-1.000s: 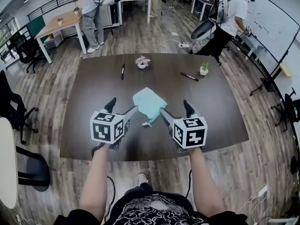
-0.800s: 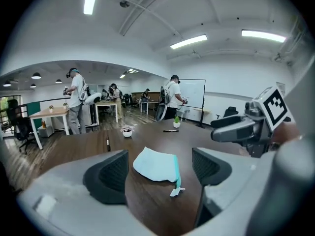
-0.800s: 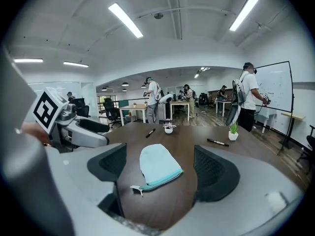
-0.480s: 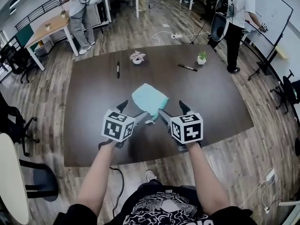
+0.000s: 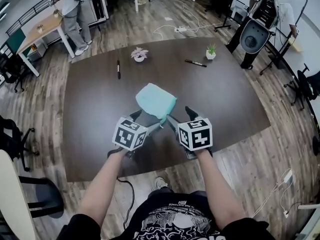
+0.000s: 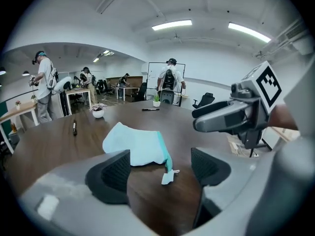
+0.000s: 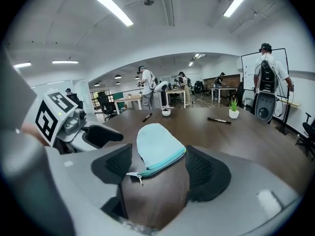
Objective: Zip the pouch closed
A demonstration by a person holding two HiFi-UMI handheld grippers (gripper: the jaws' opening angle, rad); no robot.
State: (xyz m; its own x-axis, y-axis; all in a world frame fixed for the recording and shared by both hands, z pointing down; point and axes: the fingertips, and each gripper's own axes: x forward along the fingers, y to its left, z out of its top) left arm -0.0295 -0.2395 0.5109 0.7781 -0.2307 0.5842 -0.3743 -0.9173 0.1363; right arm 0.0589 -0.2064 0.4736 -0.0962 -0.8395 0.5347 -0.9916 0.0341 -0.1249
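A light teal pouch (image 5: 156, 100) lies on the dark table (image 5: 100, 109), its zipper edge (image 7: 161, 165) toward me with a small pull tag (image 6: 167, 176) hanging off one end. My left gripper (image 5: 146, 121) is open just short of the pouch's near left corner, and the tag shows in its gap (image 6: 160, 168) without touching the pads. On the near right side my right gripper (image 5: 181, 117) is closing its jaws. The zipper edge lies in that gap (image 7: 160, 168), and the pads are not pressing on it. Each gripper shows in the other's view, the left gripper (image 7: 93, 132) and the right gripper (image 6: 231, 117).
Two black markers (image 5: 118, 69) (image 5: 195, 63) and two small potted plants (image 5: 139, 54) (image 5: 211, 51) sit on the table's far half. The near table edge (image 5: 165, 170) is just under my hands. People, desks and chairs stand around the room.
Both grippers have sunk toward the table and closed in on the pouch's near edge. The left one has also tipped further down.
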